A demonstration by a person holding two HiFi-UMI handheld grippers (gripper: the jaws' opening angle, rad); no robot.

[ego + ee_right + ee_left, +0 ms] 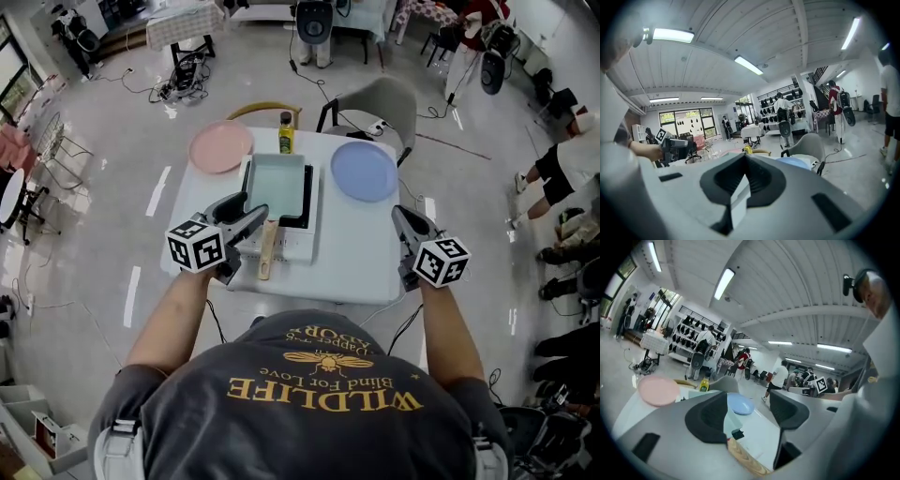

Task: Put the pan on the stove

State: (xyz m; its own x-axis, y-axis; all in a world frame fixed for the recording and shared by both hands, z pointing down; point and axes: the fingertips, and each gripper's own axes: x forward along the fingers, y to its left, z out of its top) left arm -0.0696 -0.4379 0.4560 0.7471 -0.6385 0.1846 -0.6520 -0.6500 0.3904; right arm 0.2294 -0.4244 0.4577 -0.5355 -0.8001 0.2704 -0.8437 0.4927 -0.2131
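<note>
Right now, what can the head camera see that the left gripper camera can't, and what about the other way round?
Only the head view: the yellow print on the person's shirt, and the marker cube on the left gripper.
Only the left gripper view: the ceiling lights, and that gripper's jaws from close up, standing apart with the wooden handle low between them.
Both: the pan and its handle, the pink plate, the blue plate and the yellow bottle.
</note>
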